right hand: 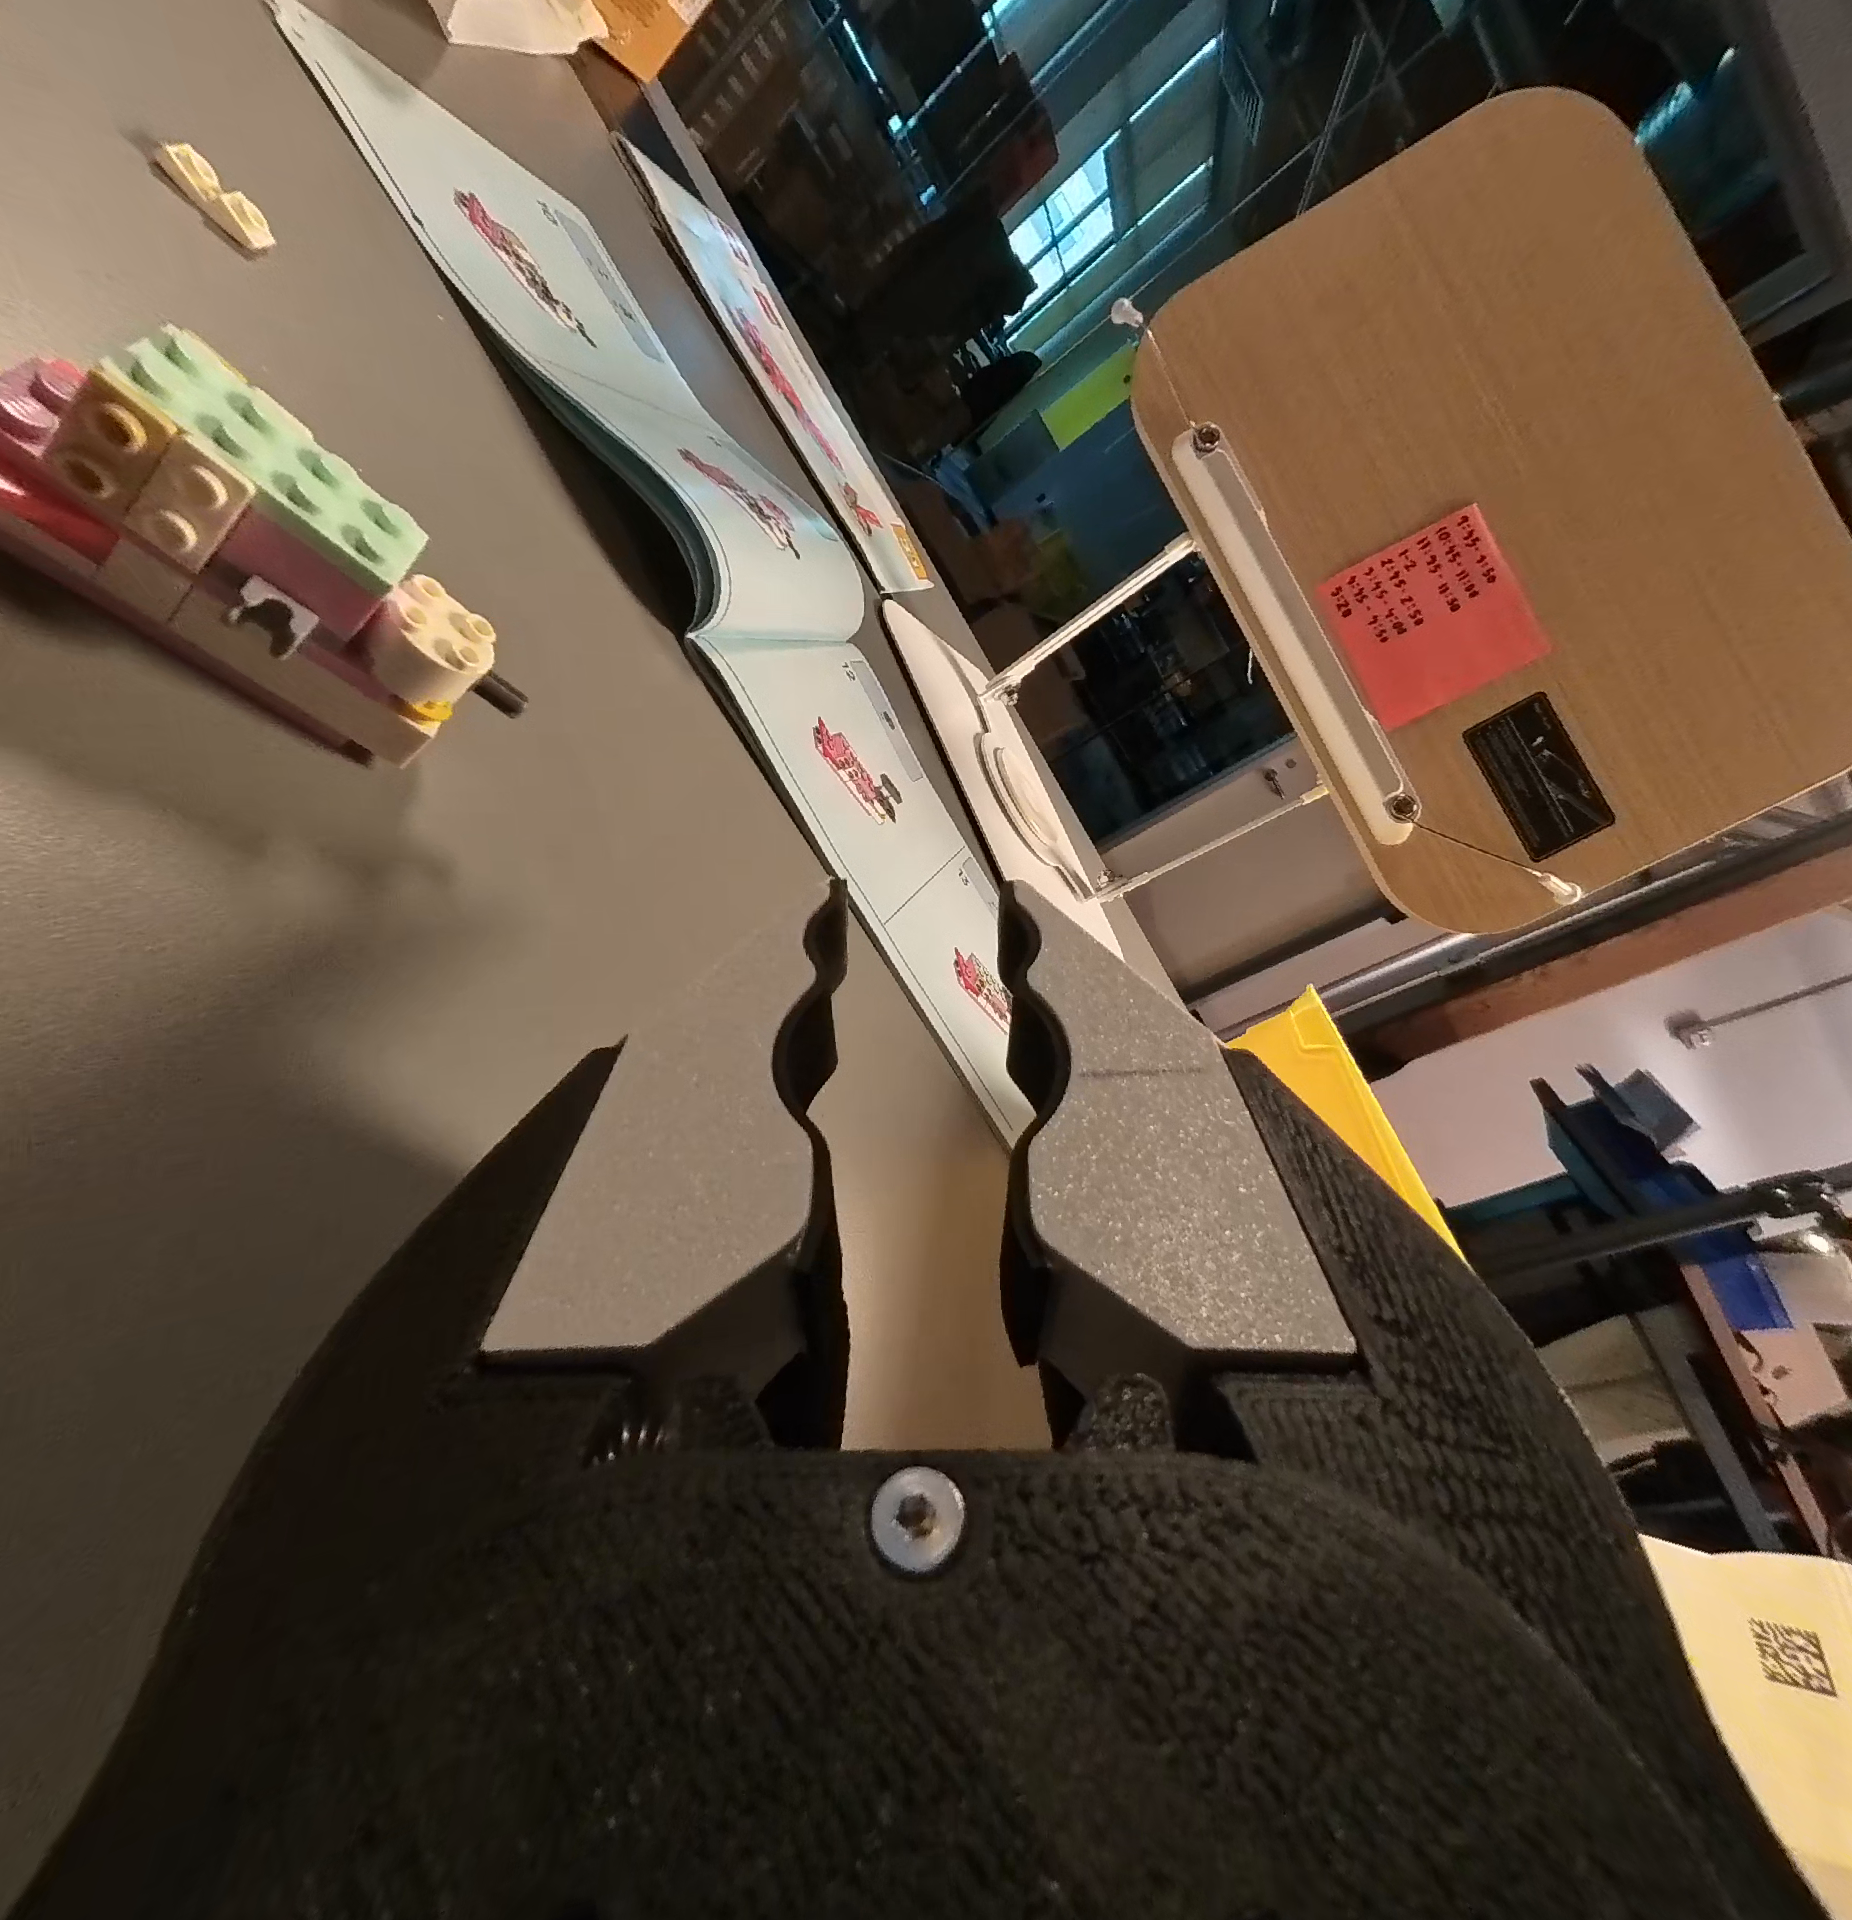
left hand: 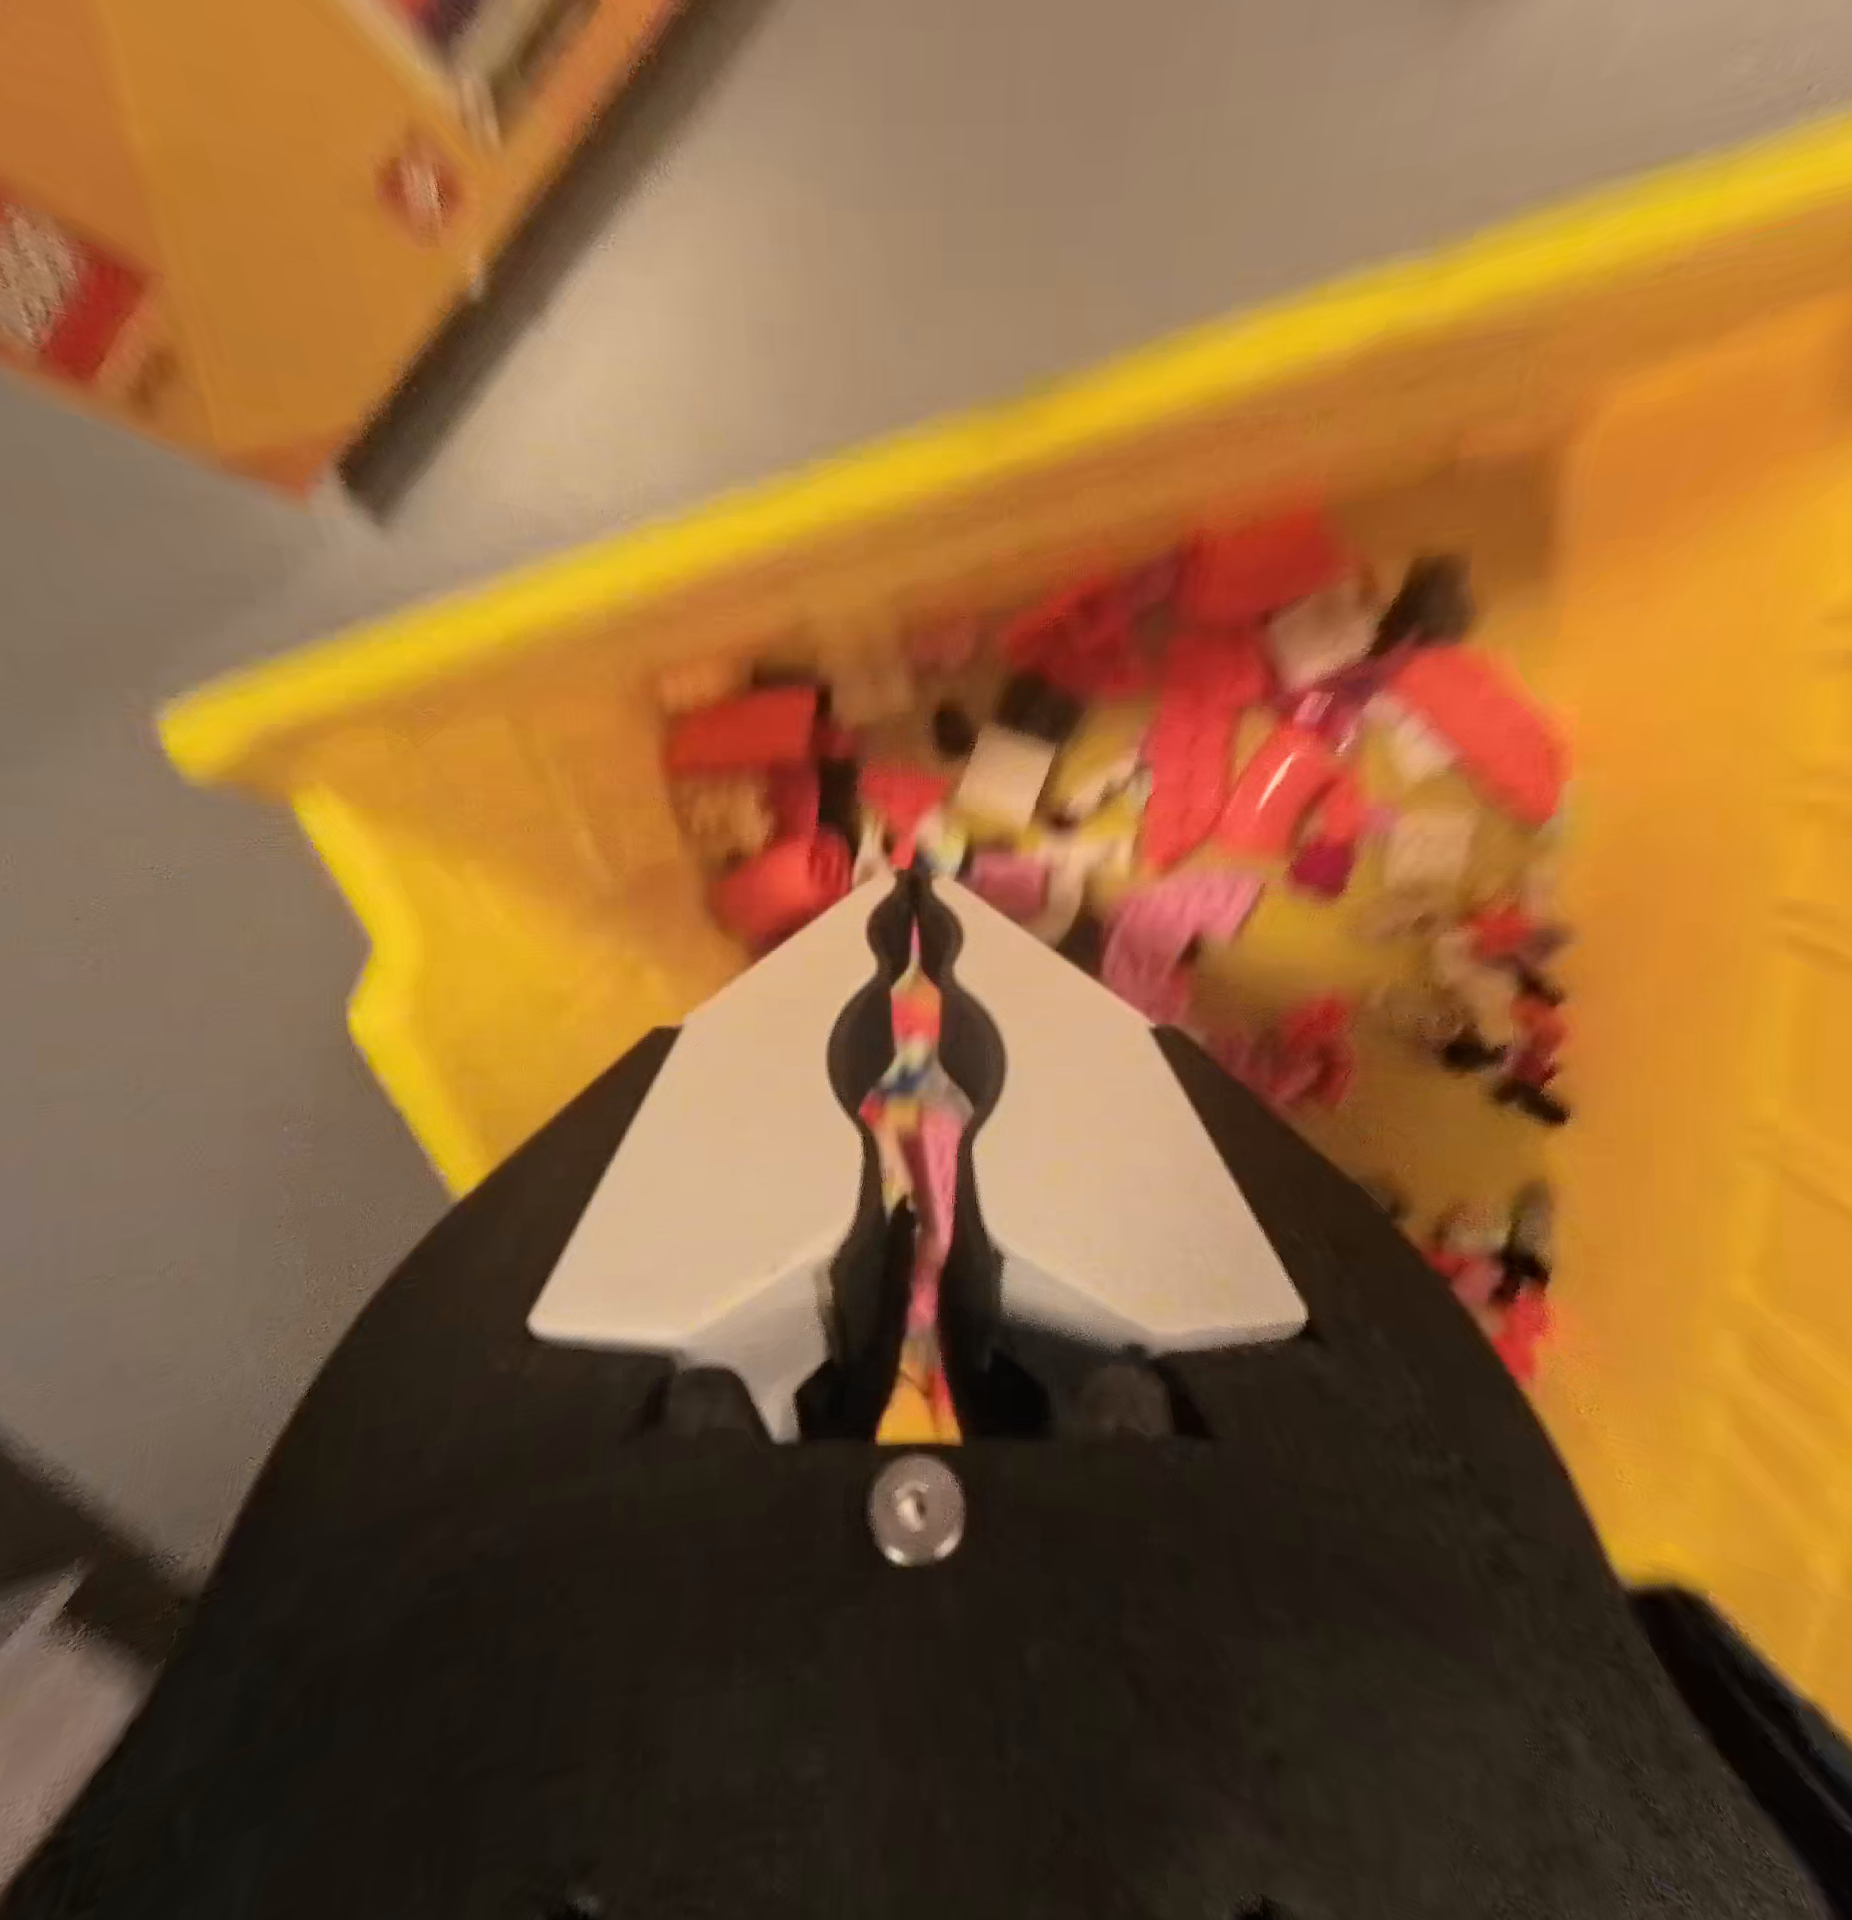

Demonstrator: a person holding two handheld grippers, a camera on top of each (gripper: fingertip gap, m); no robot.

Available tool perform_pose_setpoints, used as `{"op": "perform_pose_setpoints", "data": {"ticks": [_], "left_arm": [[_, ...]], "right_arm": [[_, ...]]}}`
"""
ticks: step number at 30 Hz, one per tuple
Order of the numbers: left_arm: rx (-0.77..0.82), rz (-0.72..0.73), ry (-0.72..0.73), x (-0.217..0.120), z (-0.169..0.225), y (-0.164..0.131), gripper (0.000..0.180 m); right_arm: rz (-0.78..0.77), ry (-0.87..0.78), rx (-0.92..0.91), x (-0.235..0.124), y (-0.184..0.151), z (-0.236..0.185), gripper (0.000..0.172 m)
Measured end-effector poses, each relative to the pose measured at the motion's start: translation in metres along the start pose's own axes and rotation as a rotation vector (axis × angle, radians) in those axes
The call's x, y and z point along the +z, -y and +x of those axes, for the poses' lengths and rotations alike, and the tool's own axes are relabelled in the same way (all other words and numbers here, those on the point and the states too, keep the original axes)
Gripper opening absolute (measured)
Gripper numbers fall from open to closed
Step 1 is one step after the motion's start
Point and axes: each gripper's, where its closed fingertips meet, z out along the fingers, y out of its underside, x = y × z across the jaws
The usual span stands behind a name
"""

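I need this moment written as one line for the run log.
left gripper: shut, over yellow bin of bricks | right gripper: open, empty, above table | near: booklet, brick model

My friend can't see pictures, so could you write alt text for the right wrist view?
An open, empty gripper hovers over a dark grey table, pointing at an open instruction booklet. To its left sits a half-built toy-brick model in pink, mint and cream.

Matt grey tabletop (right hand: pixel 226 987), glossy plastic bricks (right hand: pixel 278 488), paper booklet (right hand: pixel 776 623), wood-grain panel (right hand: pixel 1524 312).
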Motion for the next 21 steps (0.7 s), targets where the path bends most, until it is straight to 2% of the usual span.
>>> {"op": "perform_pose_setpoints", "data": {"ticks": [4, 6, 8, 12, 15, 18, 20, 21], "left_arm": [[0.07, -0.525, 0.107, -0.008, -0.006, -0.1, 0.0], [0.095, -0.627, 0.085, -0.005, 0.0, -0.124, 0.0], [0.11, -0.648, 0.076, 0.0, 0.0, -0.133, 0.0], [0.13, -0.549, 0.052, 0.005, 0.003, -0.12, 0.0], [0.163, -0.345, 0.002, 0.01, 0.013, -0.084, 0.0], [0.107, -0.041, -0.194, 0.004, 0.044, -0.033, 0.0], [0.069, 0.055, -0.205, -0.008, 0.042, -0.017, 0.0], [0.065, 0.047, -0.176, -0.013, 0.037, -0.019, 0.0]], "right_arm": [[0.003, 0.005, 0.004, 0.0, 0.0, 0.0, 0.027], [0.007, 0.005, 0.006, 0.0, 0.001, 0.0, 0.026], [0.011, 0.005, 0.009, 0.0, 0.002, 0.0, 0.026], [0.014, 0.007, 0.011, 0.0, 0.002, 0.0, 0.026], [0.016, 0.007, 0.01, 0.0, 0.003, 0.0, 0.026], [0.02, 0.006, 0.015, -0.001, 0.003, 0.0, 0.026], [0.022, 0.004, 0.019, -0.001, 0.003, 0.001, 0.026], [0.023, 0.004, 0.02, -0.001, 0.004, 0.001, 0.026]]}}
